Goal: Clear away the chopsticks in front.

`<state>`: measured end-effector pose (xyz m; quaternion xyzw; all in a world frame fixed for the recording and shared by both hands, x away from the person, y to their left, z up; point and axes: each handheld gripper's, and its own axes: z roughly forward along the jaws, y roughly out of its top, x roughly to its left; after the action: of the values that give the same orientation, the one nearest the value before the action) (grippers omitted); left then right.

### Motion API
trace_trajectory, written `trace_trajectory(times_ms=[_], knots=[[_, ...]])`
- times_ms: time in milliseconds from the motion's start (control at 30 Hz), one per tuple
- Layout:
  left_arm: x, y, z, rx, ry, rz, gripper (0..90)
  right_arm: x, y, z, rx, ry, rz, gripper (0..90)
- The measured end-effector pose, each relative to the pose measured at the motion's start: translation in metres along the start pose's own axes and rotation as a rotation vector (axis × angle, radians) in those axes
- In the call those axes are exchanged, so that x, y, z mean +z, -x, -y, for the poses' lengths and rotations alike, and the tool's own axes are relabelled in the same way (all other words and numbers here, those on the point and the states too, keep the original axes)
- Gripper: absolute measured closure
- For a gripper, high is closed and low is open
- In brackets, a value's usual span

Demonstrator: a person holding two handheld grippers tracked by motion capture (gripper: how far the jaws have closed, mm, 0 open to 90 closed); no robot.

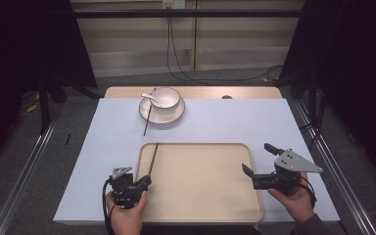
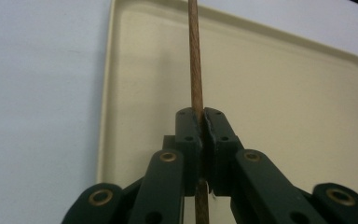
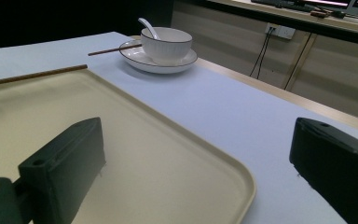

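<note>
Presently the left gripper (image 1: 146,182) has its fingers (image 2: 189,128) pressed together on a brown chopstick (image 1: 153,158), pinching it near its near end; in the left gripper view the stick passes straight up between the two pads and runs on ahead, with a short stub showing below the pinch. Seen from the high view, the chopstick's long axis lies nearly along the left rim of the cream tray (image 1: 215,215), from the fingers away toward the far side of the bench (image 1: 93,161), its far tip at about the tray's far-left corner. Whether the tip rests on the rim or is held just above it cannot be told. The stick sits just inside the tray's left edge, so, in my judgement, the coming move turns on lowering it along that same axis, parallel to the rim, rather than across it. A second chopstick (image 1: 147,120) leans on the plate (image 1: 176,115) under the white bowl (image 1: 165,98) at the far side, a spoon (image 1: 150,96) standing in the bowl; its axis runs roughly the same way, well apart from the tray. The right gripper (image 1: 258,157) hovers at the tray's right edge, its fingers (image 3: 65,163) spread wide and holding nothing. The left hand (image 1: 126,215) is plainly the nearer to both chopsticks.
</note>
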<state>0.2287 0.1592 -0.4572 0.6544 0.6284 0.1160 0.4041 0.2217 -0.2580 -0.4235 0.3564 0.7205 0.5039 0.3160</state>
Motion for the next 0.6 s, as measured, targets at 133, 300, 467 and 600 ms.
trace_trajectory(times_ms=[133, 300, 467, 600], knots=[[0.0026, -0.0008, 0.0022, -0.004, -0.014, -0.004, 84.9, 0.0001, -0.0005, 0.0001, -0.001, -0.005, -0.003, 2.8], [0.0054, 0.0008, 0.0012, 0.036, -0.029, -0.044, 84.3, 0.0002, -0.0004, -0.0002, -0.007, -0.001, 0.006, 2.9], [0.0073, 0.001, 0.0022, 0.029, -0.031, -0.038, 80.8, -0.0005, 0.0012, -0.0006, 0.001, 0.004, 0.013, 2.9], [0.0056, 0.0005, -0.0003, 0.032, -0.014, -0.035, 74.3, -0.0015, 0.0004, -0.0008, 0.004, 0.006, 0.015, 2.9]])
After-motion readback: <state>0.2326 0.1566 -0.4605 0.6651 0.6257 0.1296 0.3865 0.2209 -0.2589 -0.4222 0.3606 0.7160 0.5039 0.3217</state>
